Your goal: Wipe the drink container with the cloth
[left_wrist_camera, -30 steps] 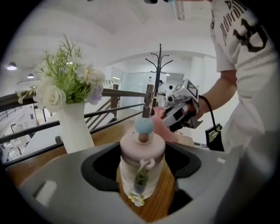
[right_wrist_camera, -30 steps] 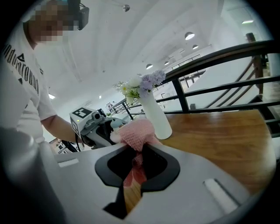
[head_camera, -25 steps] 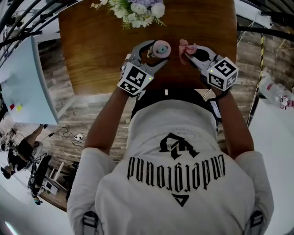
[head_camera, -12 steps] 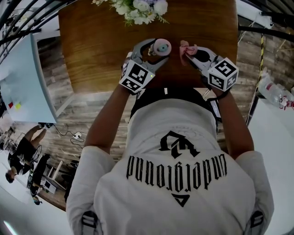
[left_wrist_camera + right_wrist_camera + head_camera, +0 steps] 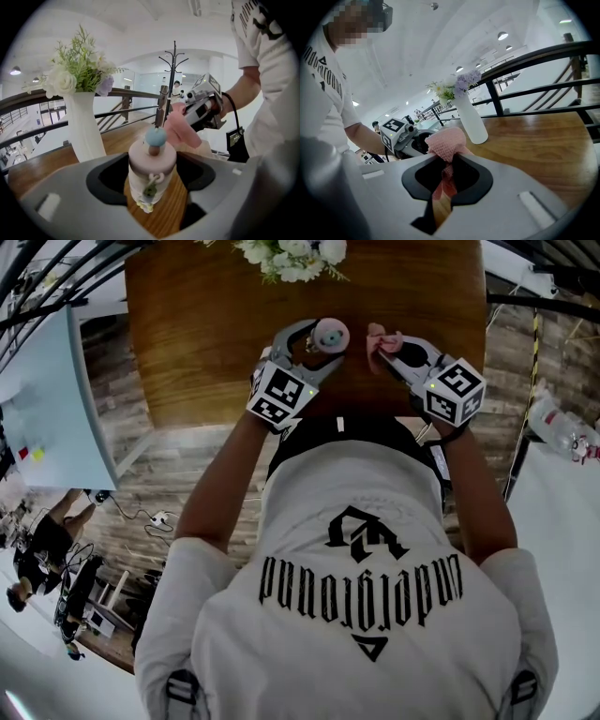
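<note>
Your L gripper [image 5: 323, 341] has its fingers [image 5: 105, 180] closed on the drink container [image 5: 152, 164]. In the L gripper view their dark inner faces sit against both sides of its pink lid, w/ the blue knob on top and a small beaded charm hanging down the front. The container looks roughly upright there; whether its base touches the wood, can't tell. From the head view it's over the counter [image 5: 206, 343], about mid-width and nearer the edge by your body than the far side. Your R gripper [image 5: 394, 351] is closed on the pink cloth [image 5: 447, 140]. The R gripper view shows the fingers [image 5: 483, 176] pinched together on it, w/ a bunched wad sticking out past the tips and a strip trailing back btwn them. The cloth is just right of the container, on the side twd the counter's right edge. It's near the lid, but the head view shows a small gap of wood btwn the two, so no contact. Both grippers angle in twd each other over the counter, marker cubes at the near edge. A white vase [image 5: 84, 126] w/ white, green and purple flowers stands farther in twd the far edge, well apart from both grippers and left of the container in the L gripper view.
</note>
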A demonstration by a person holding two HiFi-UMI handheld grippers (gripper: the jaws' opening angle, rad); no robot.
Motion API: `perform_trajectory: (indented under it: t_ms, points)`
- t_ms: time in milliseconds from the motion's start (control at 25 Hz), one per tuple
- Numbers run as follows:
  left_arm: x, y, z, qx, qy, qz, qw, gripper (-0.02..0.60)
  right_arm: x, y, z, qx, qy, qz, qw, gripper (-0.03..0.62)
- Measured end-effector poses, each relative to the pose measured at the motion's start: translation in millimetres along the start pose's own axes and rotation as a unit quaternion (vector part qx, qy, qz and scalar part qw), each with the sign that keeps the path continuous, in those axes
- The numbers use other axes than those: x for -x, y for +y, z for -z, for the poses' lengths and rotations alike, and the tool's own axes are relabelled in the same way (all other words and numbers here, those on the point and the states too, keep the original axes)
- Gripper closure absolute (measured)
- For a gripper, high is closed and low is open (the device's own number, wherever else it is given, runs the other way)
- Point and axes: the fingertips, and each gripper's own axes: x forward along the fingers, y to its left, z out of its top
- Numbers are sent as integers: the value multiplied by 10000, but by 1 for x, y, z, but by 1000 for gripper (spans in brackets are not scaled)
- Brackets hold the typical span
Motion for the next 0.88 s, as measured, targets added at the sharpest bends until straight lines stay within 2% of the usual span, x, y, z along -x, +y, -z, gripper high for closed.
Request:
perform_trajectory:
  t_ms: [240, 520, 760, 880]
  points:
    - [2, -2, 3, 176, -46, -56, 9998, 215, 6, 4, 2, -1, -73, 82, 9999, 559]
    - [27, -2, 9, 611, -205, -137, 9978, 216, 12, 18, 1, 105, -151, 164, 9997, 559]
    - [60, 2, -4, 560, -477, -354, 9967, 218, 18, 42, -9, 357, -228, 297, 9987, 559]
    - [77, 1, -11, 537, -571, -450, 9959, 238, 22, 58, -21, 549, -285, 349, 9975, 559]
